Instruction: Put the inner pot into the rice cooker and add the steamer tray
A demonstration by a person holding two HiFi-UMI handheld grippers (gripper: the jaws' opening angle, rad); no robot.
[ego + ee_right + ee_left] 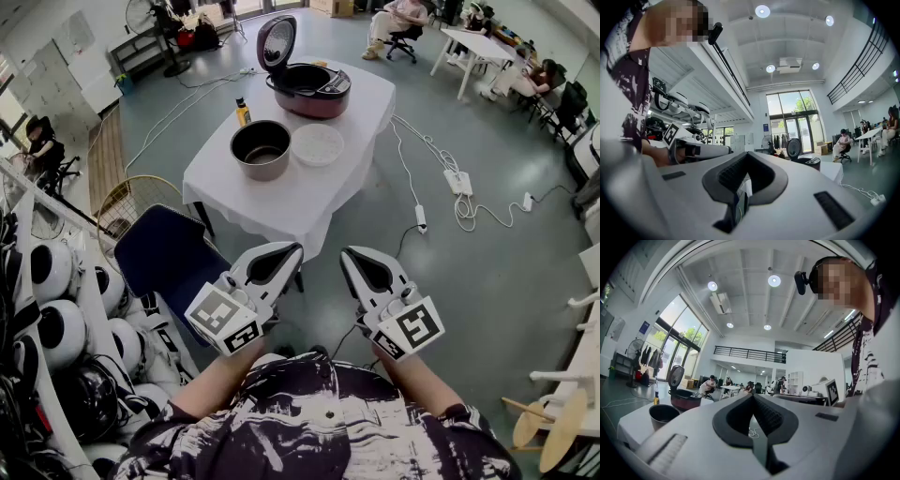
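A maroon rice cooker (309, 89) stands with its lid up at the far end of the white-clothed table (281, 202). In front of it sit the dark inner pot (261, 148) and, to its right, the white steamer tray (317, 143). My left gripper (286, 251) and right gripper (349, 253) are held side by side close to my body, well short of the table, both shut and empty. The left gripper view shows its closed jaws (752, 397), with the pot (663, 414) and cooker (684, 398) far off at left. In the right gripper view the jaws (747, 154) meet at the tips.
A small yellow bottle (243, 112) stands on the table's left side. A blue chair (169, 253) is by the table's near left corner. Cables and a power strip (459, 183) lie on the floor at right. Shelves of helmets (56, 319) line the left.
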